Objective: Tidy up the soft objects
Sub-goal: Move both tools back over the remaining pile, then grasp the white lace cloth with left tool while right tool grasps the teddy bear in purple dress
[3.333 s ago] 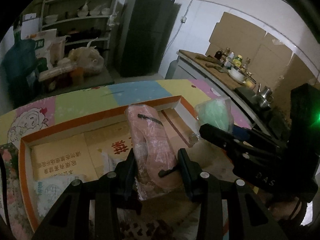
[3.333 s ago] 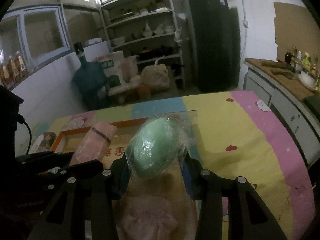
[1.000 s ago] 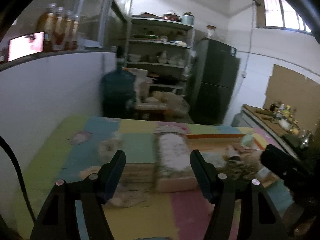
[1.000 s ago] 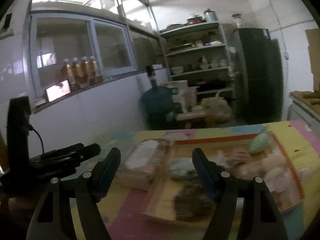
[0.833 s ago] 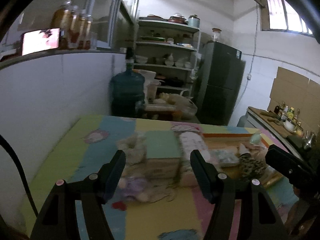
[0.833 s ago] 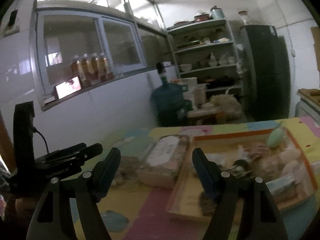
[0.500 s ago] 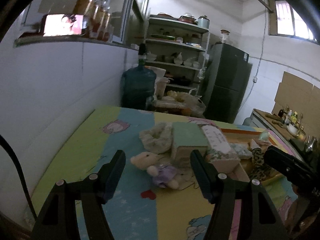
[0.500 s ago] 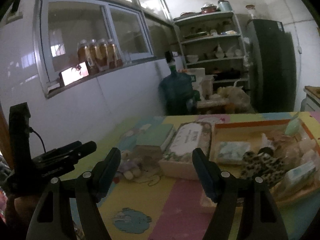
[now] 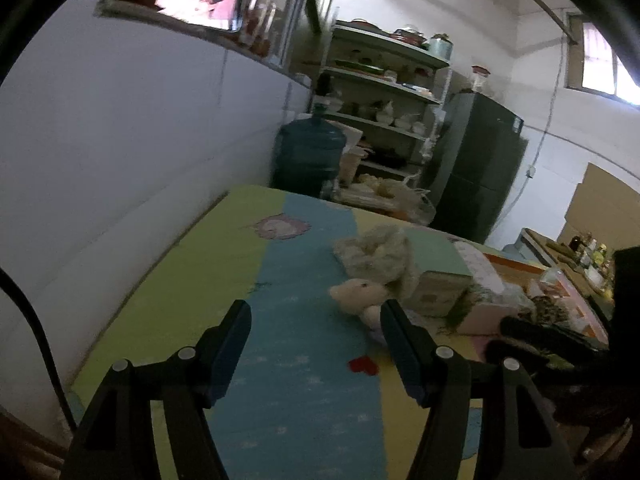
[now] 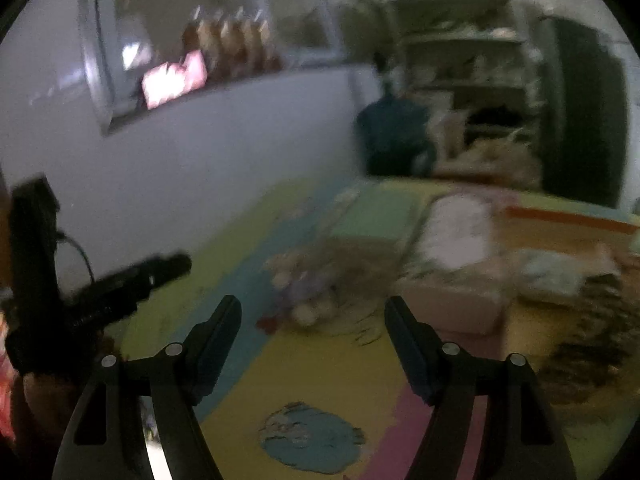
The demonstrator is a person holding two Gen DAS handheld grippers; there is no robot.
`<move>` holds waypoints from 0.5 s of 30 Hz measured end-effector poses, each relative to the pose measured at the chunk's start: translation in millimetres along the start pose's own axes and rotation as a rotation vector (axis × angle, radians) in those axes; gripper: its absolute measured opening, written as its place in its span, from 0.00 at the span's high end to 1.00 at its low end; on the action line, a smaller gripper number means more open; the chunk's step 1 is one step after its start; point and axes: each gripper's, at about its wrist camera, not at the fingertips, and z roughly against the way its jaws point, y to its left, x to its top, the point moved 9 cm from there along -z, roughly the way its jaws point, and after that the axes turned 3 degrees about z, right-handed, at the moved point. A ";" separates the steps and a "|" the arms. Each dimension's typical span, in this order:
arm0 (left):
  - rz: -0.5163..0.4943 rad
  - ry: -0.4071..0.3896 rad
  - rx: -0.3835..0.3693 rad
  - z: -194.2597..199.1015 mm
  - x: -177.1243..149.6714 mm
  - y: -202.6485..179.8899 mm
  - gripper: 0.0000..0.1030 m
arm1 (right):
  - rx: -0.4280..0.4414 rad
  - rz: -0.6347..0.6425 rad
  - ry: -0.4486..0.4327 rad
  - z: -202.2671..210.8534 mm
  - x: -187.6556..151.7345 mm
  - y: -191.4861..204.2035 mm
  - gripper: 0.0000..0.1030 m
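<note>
1. The desk [image 9: 192,280] is the biggest thing. It has a bright cover with green, blue, yellow and pink stripes and little cartoon pictures.
2. A big blue water bottle [image 9: 308,156] stands past the far end of the desk, by the white wall. Next to it are shelves [image 9: 384,92] with bowls and a tall dark fridge [image 9: 476,168].
3. A flat box with an orange edge [image 9: 516,264] lies on the right side of the desk. Soft things are piled in it, and one has dark spots [image 9: 552,312].
4. Two boxes lie side by side just left of the flat box: one with a green top [image 9: 436,256] and one with a white and pink top [image 9: 476,268].
5. A fluffy grey-white bundle [image 9: 376,256] lies on the desk, touching the green-topped box.
6. A small pale plush toy [image 9: 360,294] lies on the blue stripe just in front of the fluffy bundle. In the right wrist view it is blurry and lies ahead of the fingers.
7. The left hand-held gripper [image 9: 316,332] hangs over the blue stripe. Its jaws are spread apart and nothing is between them. The plush toy is just past its right finger.
8. The right hand-held gripper [image 10: 312,328] hangs over the yellow stripe. Its jaws are spread too and hold nothing.
9. A tiny red heart [image 9: 362,366] is printed on the cover near the left hand-held gripper.
</note>
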 end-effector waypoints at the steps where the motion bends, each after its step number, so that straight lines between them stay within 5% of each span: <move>1: 0.001 0.000 0.005 -0.1 -0.6 2.7 0.35 | 0.014 0.022 0.035 -11.8 -0.9 4.9 0.27; 15: 0.044 0.005 0.015 -8.7 -7.8 35.9 0.35 | -0.062 0.137 0.174 -100.6 14.2 16.0 0.27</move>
